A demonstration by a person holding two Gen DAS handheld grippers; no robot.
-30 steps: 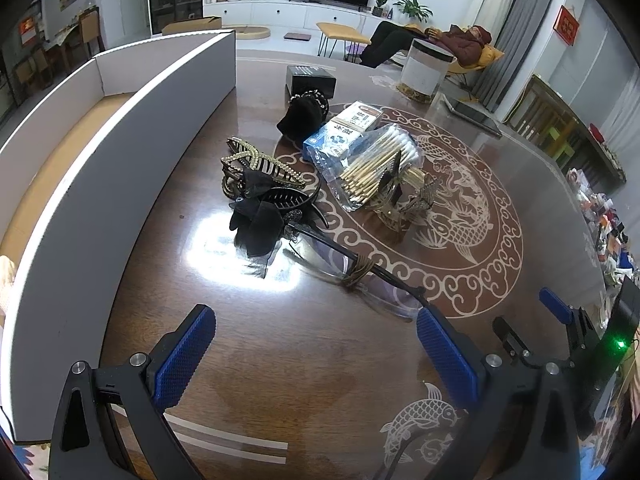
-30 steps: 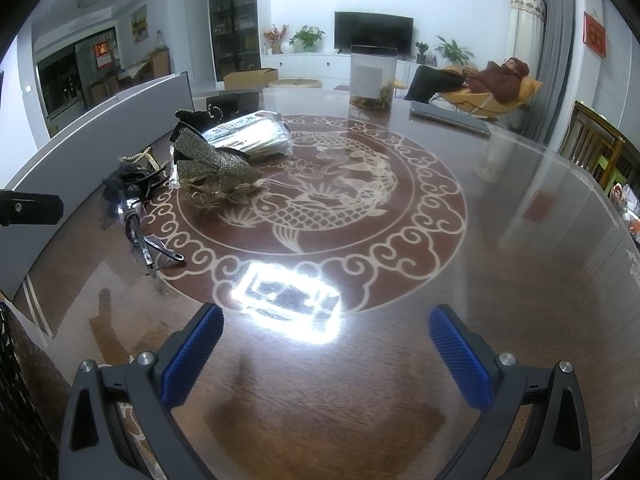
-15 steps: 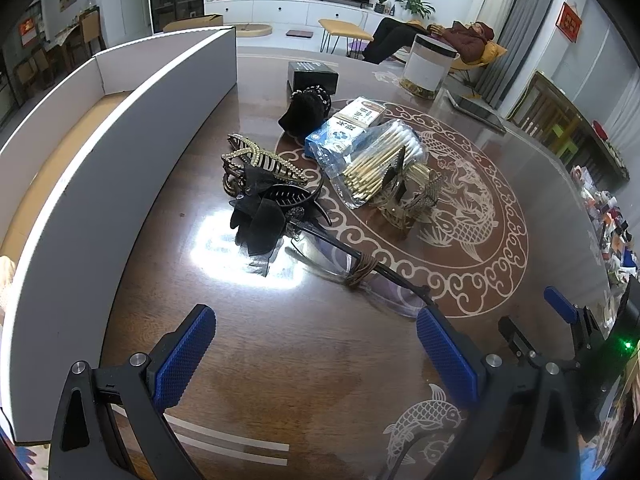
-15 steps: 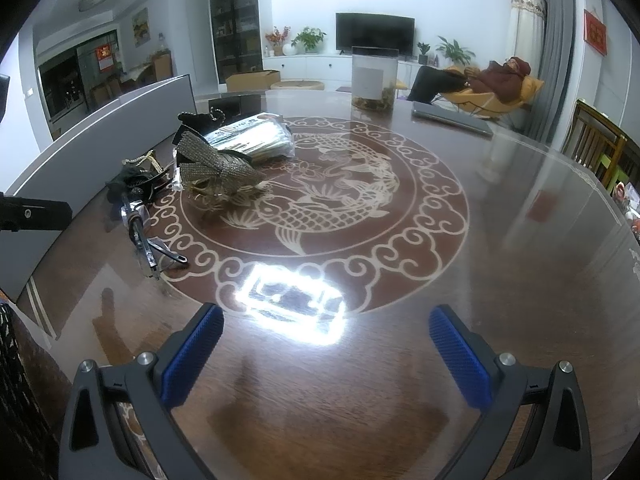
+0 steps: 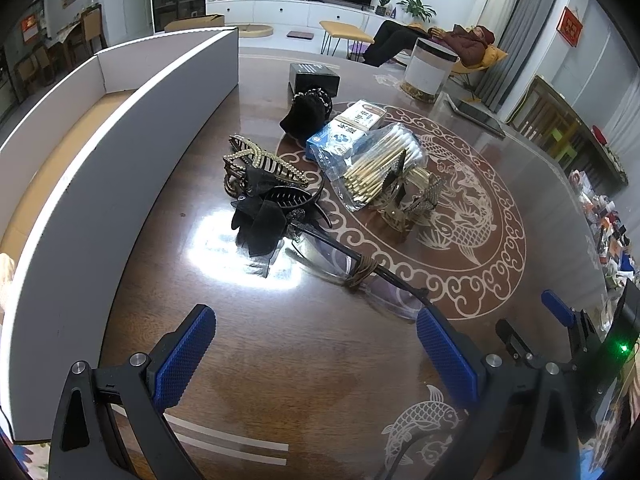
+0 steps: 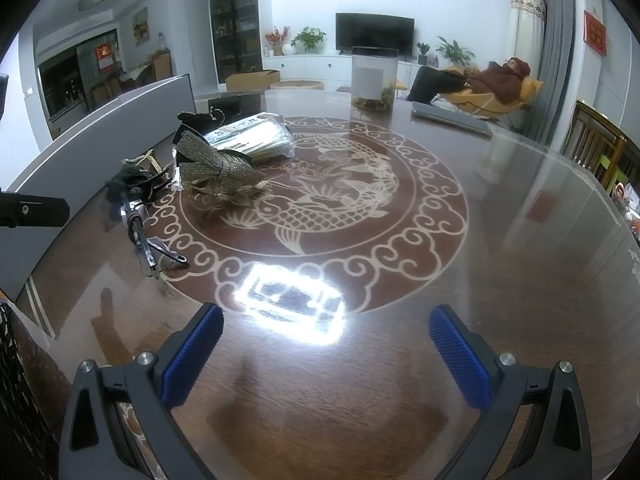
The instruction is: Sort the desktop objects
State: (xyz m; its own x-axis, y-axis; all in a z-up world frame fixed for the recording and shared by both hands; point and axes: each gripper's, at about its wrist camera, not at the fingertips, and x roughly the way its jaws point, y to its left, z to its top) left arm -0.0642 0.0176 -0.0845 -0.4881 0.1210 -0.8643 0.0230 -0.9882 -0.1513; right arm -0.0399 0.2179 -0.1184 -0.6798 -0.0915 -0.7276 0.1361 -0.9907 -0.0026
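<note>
Item: one pair of thin black-framed spectacles with clear lenses (image 5: pixel 360 276), lying on the glossy dark wooden tabletop with pale inlaid fish-and-cloud pattern (image 5: pixel 280 360). The spectacles lay just ahead of the left claw (image 5: pixel 316 348), slightly to its right, their long axis running diagonally from the far left toward the near right, the near temple end reaching almost to the claw's right blue pad. The left claw stood spread wide and empty above the tabletop; the right claw (image 6: pixel 326 350) was likewise spread and empty, and from its view the spectacles (image 6: pixel 148 244) lay well off to its left, so the left claw was judged the nearer. A brownish band or tie appeared wound round the frame at mid-length; exact nature could not be told. The far end of the spectacles touched a black gauze bow hair clip (image 5: pixel 260 220), which lay against a black toothed claw clip (image 5: pixel 292 198) and a gilt pearl-edged hair clip (image 5: pixel 260 160). Beyond, to the right: a clear bag of wooden cotton swabs (image 5: pixel 380 164), a blue-and-white packet (image 5: pixel 336 136), a bronze glitter bow hair clip (image 5: pixel 408 196), a black pouch (image 5: pixel 306 114). A long white-walled cardboard box (image 5: pixel 120 152) ran along the left edge, the likely receptacle. A diagonal grasp across the frame was judged necessary.
</note>
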